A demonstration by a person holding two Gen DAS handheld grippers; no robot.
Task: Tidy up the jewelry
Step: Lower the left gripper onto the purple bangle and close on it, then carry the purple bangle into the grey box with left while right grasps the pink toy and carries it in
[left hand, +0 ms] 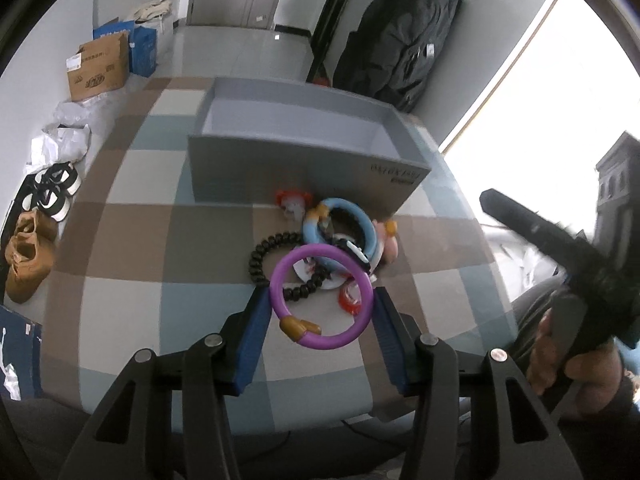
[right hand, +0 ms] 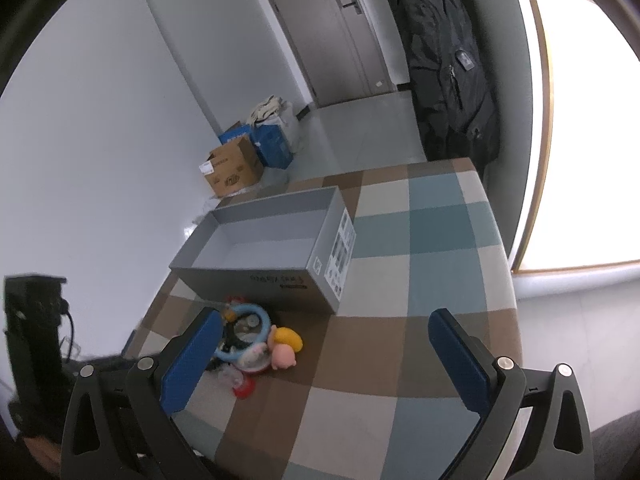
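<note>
My left gripper [left hand: 322, 300] is shut on a purple bangle [left hand: 322, 297] with a gold clasp, held between its blue pads above the checked tablecloth. Beyond it lies a pile of jewelry: a light-blue bangle [left hand: 340, 228], a black bead bracelet [left hand: 276, 264], a red piece [left hand: 350, 300] and small pink and orange charms. An open grey box [left hand: 304, 148] stands behind the pile. My right gripper [right hand: 326, 332] is open and empty, above the table right of the pile [right hand: 256, 340]; the grey box [right hand: 272, 256] shows beyond it.
The checked table [right hand: 420, 240] ends at the right near a bright window. Cardboard and blue boxes [left hand: 104, 64] and shoes [left hand: 36, 240] sit on the floor to the left. A black coat [left hand: 404, 40] hangs behind the table.
</note>
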